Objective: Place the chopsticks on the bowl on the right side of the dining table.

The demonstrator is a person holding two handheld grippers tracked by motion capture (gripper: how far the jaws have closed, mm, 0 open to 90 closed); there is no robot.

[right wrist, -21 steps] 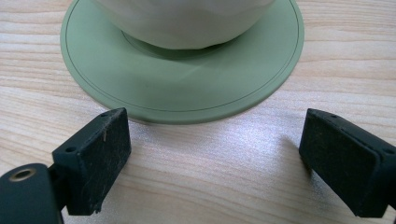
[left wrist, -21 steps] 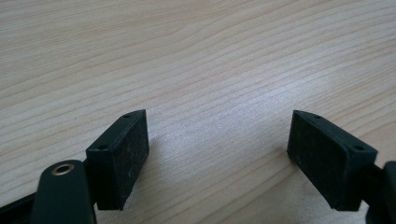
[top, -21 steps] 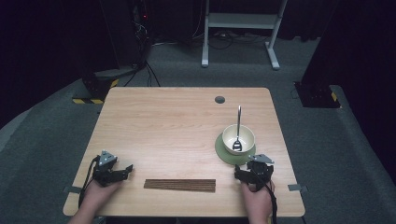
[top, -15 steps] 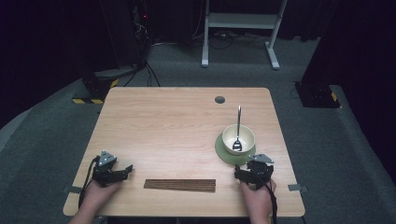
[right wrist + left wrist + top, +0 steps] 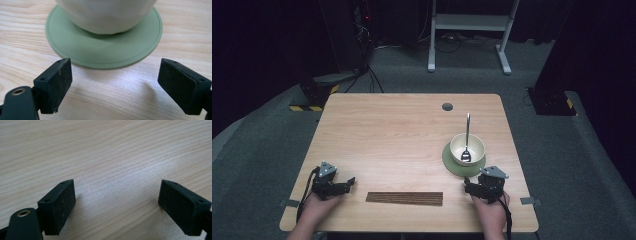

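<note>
Down at the near edge of the table (image 5: pixel 412 125), both grippers rested low on the wood, one in each of the person's hands. Over on the near left corner, the left gripper (image 5: pixel 346 182) had its jaws spread wide with nothing between them; in the left gripper view its two black pads (image 5: pixel 60 206) framed bare wood grain and touched no object. Toward the near right, the right gripper (image 5: pixel 468 187) sat just beside the saucer (image 5: pixel 451 161), on its near side, and its jaws too stood wide and empty. From the right gripper view, the saucer (image 5: pixel 105 50) lay just ahead of the open pads (image 5: pixel 56 83), its green rim close to them but apart (a strip of wood showed between).

On that saucer stood the bowl (image 5: pixel 457 147), cream-coloured and upright, its base seen in the right gripper view as a pale curve (image 5: pixel 105 15) pressing on the green disc. Inside the bowl lay a spoon (image 5: pixel 467 135), its head down in the hollow and its handle leaning over the far rim. Between the two grippers, near the front edge, lay a dark strip (image 5: pixel 404 198), flat and lengthwise along the table, well apart from the left gripper and somewhat closer to the right. Farther back, a small round hole (image 5: pixel 447 106) marked the tabletop.
</note>
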